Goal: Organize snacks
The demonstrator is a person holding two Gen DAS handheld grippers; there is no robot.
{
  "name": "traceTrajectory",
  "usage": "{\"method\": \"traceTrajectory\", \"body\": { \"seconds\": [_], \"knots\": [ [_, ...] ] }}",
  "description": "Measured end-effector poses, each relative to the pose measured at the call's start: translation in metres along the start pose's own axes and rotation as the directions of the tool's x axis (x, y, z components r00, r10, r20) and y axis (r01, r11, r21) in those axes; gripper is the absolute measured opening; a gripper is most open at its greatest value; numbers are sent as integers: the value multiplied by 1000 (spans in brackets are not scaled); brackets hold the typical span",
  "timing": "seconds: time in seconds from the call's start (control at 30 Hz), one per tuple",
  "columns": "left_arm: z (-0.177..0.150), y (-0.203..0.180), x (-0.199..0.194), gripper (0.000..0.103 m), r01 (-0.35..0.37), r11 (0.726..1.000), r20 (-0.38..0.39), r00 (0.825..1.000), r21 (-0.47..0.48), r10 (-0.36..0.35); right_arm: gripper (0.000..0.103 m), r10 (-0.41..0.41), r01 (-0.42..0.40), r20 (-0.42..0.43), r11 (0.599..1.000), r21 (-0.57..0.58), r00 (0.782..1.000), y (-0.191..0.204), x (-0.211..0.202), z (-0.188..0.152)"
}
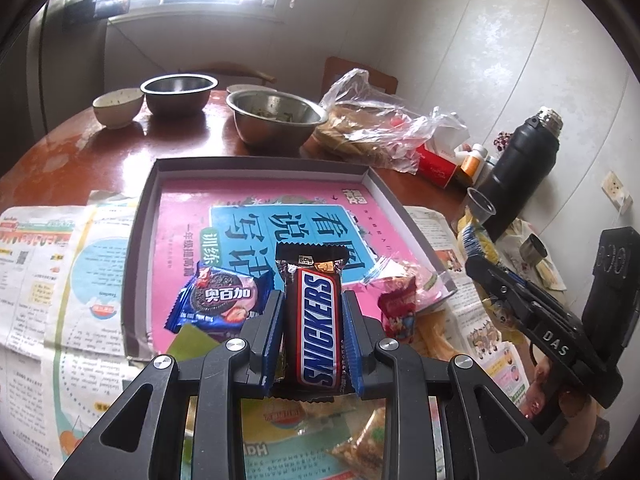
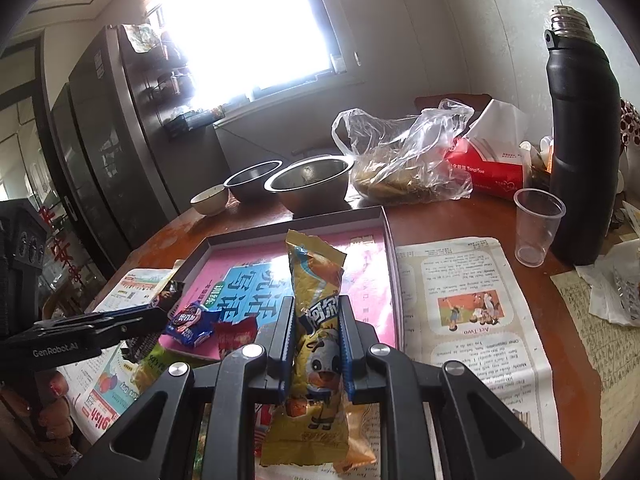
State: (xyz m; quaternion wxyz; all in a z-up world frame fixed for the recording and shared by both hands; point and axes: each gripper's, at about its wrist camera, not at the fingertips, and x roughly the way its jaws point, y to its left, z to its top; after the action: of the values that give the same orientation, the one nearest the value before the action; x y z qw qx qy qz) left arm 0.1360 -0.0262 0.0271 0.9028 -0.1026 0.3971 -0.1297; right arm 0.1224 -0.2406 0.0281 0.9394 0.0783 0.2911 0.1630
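Note:
My left gripper point(image 1: 311, 300) is shut on a brown Snickers bar point(image 1: 314, 320) and holds it above the near edge of a shallow grey box point(image 1: 262, 164) lined with a pink book cover. A blue cookie pack point(image 1: 218, 300) and a red snack pack point(image 1: 398, 312) lie at the box's near edge. My right gripper point(image 2: 316, 308) is shut on a yellow snack bag with a cartoon cow point(image 2: 318, 320), held over the box's point(image 2: 384, 224) near right part. The left gripper point(image 2: 152, 316) also shows at the left of the right wrist view.
Two steel bowls point(image 1: 276, 120) and a ceramic bowl point(image 1: 118, 108) stand behind the box. A plastic bag of food point(image 1: 368, 128), a red tissue box point(image 2: 488, 168), a black thermos point(image 2: 580, 140) and a clear cup point(image 2: 536, 228) stand at right. Newspaper point(image 1: 56, 276) covers the table.

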Motion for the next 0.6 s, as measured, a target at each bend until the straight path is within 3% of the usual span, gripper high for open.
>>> {"method": "traceTrajectory", "body": {
  "seconds": [0.6],
  "knots": [
    [16, -11, 48, 29, 15, 1000, -40, 999, 12, -14, 20, -29, 29, -11, 999, 44, 1000, -21, 20, 9]
  ]
}}
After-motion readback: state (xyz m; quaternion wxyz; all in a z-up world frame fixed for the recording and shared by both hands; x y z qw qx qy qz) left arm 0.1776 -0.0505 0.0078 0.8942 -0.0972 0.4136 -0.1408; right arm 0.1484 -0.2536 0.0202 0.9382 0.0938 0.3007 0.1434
